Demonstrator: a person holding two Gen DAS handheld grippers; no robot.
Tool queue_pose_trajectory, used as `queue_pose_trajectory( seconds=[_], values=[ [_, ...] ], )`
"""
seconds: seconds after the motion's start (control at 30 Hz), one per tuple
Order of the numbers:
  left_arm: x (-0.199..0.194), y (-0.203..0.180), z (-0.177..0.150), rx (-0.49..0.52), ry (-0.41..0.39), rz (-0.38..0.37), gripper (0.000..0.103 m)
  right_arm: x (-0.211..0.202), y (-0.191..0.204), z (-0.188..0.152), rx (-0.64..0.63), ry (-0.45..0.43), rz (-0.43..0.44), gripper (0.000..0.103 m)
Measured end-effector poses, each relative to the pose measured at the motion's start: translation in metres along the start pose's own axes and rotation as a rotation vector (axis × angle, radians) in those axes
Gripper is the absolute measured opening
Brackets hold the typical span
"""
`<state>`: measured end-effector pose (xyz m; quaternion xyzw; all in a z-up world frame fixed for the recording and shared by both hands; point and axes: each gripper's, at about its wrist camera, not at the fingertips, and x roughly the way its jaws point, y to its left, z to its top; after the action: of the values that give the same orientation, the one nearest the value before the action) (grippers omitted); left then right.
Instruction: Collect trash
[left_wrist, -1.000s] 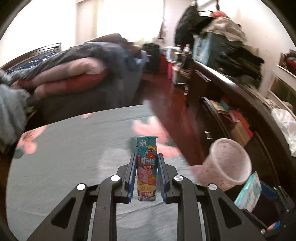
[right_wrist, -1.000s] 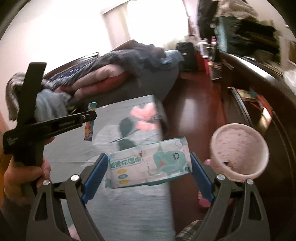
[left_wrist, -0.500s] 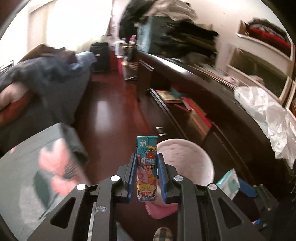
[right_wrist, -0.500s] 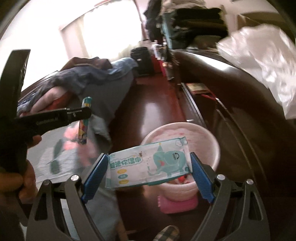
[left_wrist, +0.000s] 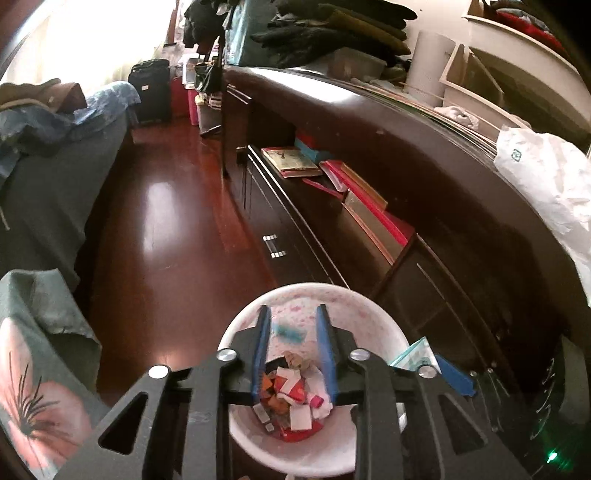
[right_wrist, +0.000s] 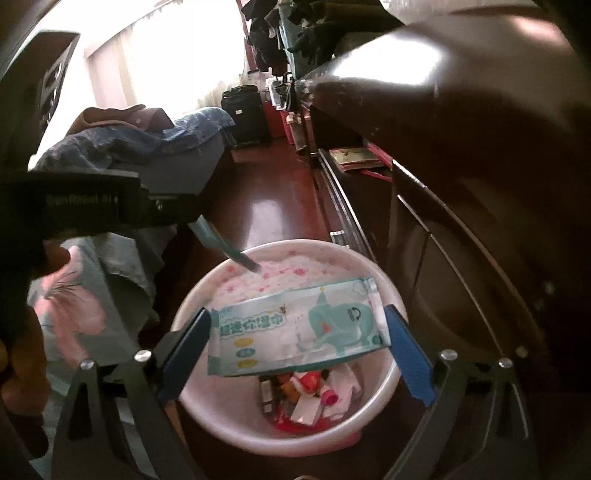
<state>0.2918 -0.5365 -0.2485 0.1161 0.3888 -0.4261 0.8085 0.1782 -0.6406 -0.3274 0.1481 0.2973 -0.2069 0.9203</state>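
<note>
A pink-speckled white trash bin (left_wrist: 376, 321) stands on the floor, with several scraps in its bottom; it also shows in the right wrist view (right_wrist: 384, 284). My left gripper (left_wrist: 292, 317) hangs over the bin, jaws a little apart and empty. A teal lighter (left_wrist: 290, 331) is blurred below it, falling into the bin; it also shows in the right wrist view (right_wrist: 229, 251). My right gripper (right_wrist: 298, 325) is shut on a teal wet-wipes pack (right_wrist: 295, 325) and holds it flat over the bin. The pack's corner shows in the left wrist view (left_wrist: 412, 356).
A dark wooden cabinet (left_wrist: 388, 155) with books on its shelf runs along the right, close to the bin. A grey cloth with pink flowers (left_wrist: 33, 354) lies at the left. A bed (left_wrist: 48, 155) with bedding is beyond it. A red-brown wooden floor (left_wrist: 170, 206) lies between.
Both grippers swung from the flowered cloth to above the bin. The left gripper opened and let go of the lighter, which is dropping in. The right still holds the pack.
</note>
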Motion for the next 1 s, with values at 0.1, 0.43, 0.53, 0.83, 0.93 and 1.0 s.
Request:
queue_pose_trajectory(
  seconds=[0.1, 0.43, 0.53, 0.83, 0.93, 1.0],
  values=[
    [0.003, -0.003, 0.005, 0.011, -0.025, 0.007, 0.058, 0.004, 0.001, -0.004, -0.019, -0.004, -0.022, 0.095],
    [-0.024, 0.009, 0.005, -0.013, -0.083, 0.059, 0.071, -0.002, 0.006, -0.004, -0.016, 0.013, -0.01, 0.096],
    [-0.037, 0.011, 0.003, -0.014, -0.092, 0.079, 0.075, -0.008, 0.01, 0.0, -0.011, 0.013, 0.008, 0.097],
    [-0.072, 0.022, -0.001, -0.031, -0.131, 0.102, 0.076, -0.01, 0.021, 0.012, -0.042, -0.026, 0.029, 0.1],
    [-0.075, 0.023, 0.0, -0.033, -0.141, 0.1, 0.076, -0.007, 0.027, 0.012, -0.069, -0.023, 0.007, 0.1],
    [-0.077, 0.023, 0.0, -0.031, -0.146, 0.103, 0.076, -0.011, 0.029, 0.011, -0.076, -0.032, 0.003, 0.1]
  ],
)
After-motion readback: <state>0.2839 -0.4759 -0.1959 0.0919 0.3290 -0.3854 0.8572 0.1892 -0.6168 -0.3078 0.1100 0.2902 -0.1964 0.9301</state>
